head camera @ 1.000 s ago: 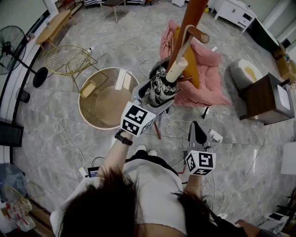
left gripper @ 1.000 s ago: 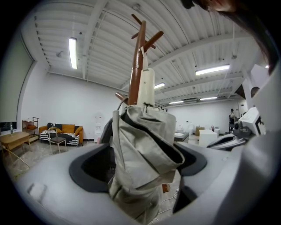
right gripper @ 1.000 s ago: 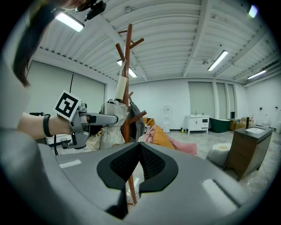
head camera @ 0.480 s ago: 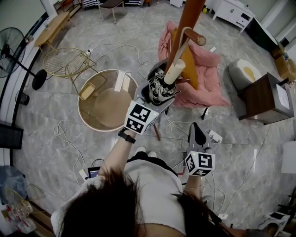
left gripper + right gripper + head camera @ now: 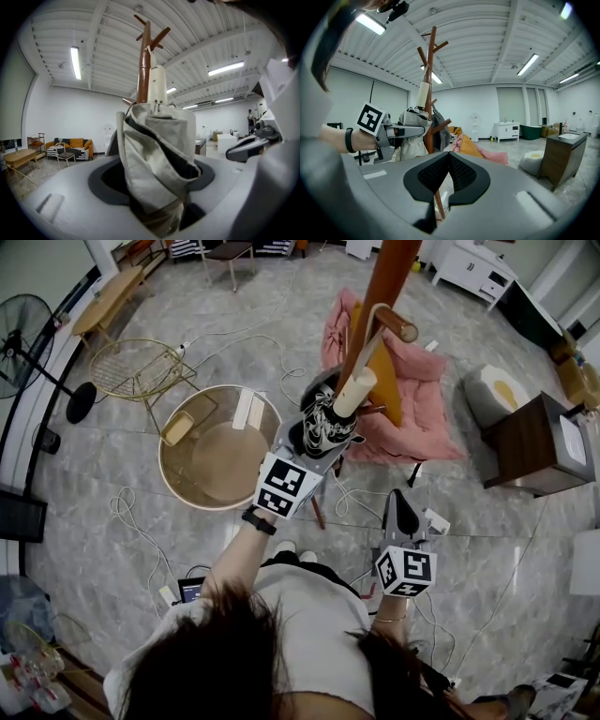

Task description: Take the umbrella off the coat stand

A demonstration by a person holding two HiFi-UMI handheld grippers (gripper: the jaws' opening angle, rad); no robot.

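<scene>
A folded umbrella (image 5: 326,427) with pale and dark fabric and a cream handle (image 5: 355,390) hangs on the brown wooden coat stand (image 5: 382,292). My left gripper (image 5: 322,432) reaches up to it. Its jaws are closing round the bunched canopy, and the pads press the fabric. In the left gripper view the umbrella (image 5: 159,150) fills the gap between the jaws, with the coat stand (image 5: 143,65) rising behind it. My right gripper (image 5: 401,510) hangs lower and to the right, shut and empty. The right gripper view shows its pads (image 5: 440,174) meeting, and beyond them the left gripper (image 5: 410,129) on the umbrella (image 5: 408,140).
A round wooden table (image 5: 178,474) and a wire chair (image 5: 141,367) stand left of the coat stand. A pink blanket with an orange cushion (image 5: 417,399) lies behind it. A dark wooden cabinet (image 5: 534,442) is at the right. Cables trail across the floor (image 5: 141,521).
The left gripper's jaws have drawn in on the umbrella, and the canopy looks narrower than before. The right gripper has stayed where it was.
</scene>
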